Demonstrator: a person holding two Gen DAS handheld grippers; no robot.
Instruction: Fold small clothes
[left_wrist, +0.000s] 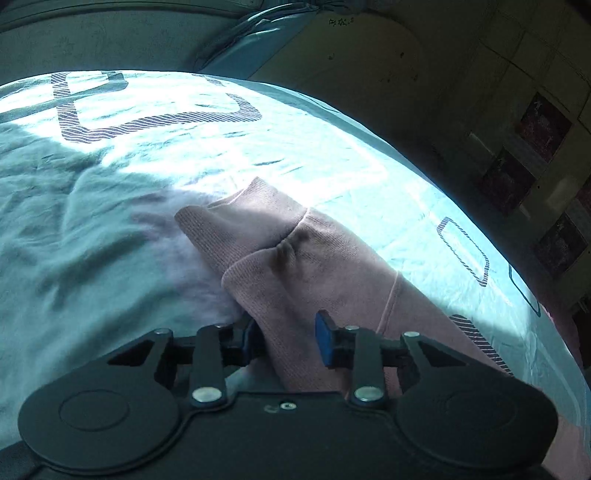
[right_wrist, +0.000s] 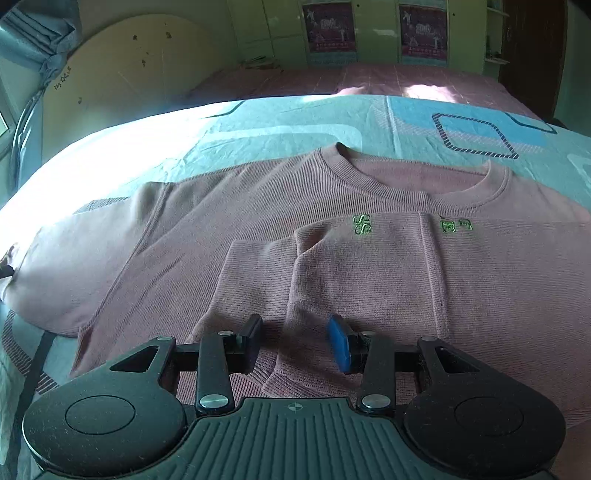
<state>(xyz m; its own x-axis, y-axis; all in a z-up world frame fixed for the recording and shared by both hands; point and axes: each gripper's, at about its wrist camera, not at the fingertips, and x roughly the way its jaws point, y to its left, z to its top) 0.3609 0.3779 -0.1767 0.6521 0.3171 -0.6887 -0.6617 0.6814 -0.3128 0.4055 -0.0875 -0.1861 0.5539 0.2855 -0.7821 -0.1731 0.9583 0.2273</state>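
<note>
A small pink sweatshirt (right_wrist: 280, 199) with green embroidery lies flat on the teal bedsheet (right_wrist: 280, 122), collar away from me. One sleeve (right_wrist: 332, 266) is folded across the chest. My right gripper (right_wrist: 297, 339) is open, its jaws straddling that sleeve near the cuff. In the left wrist view the other sleeve (left_wrist: 295, 254) stretches out over the sheet (left_wrist: 110, 229), ribbed cuff at the far end. My left gripper (left_wrist: 286, 336) is open with the sleeve cloth lying between its blue pads.
The bed edge curves to the right in the left wrist view, with dark floor (left_wrist: 461, 110) beyond. A pink bedspread (right_wrist: 369, 79) and a cupboard wall with posters (right_wrist: 328, 29) lie behind the sheet. A beige round board (right_wrist: 140, 74) leans at back left.
</note>
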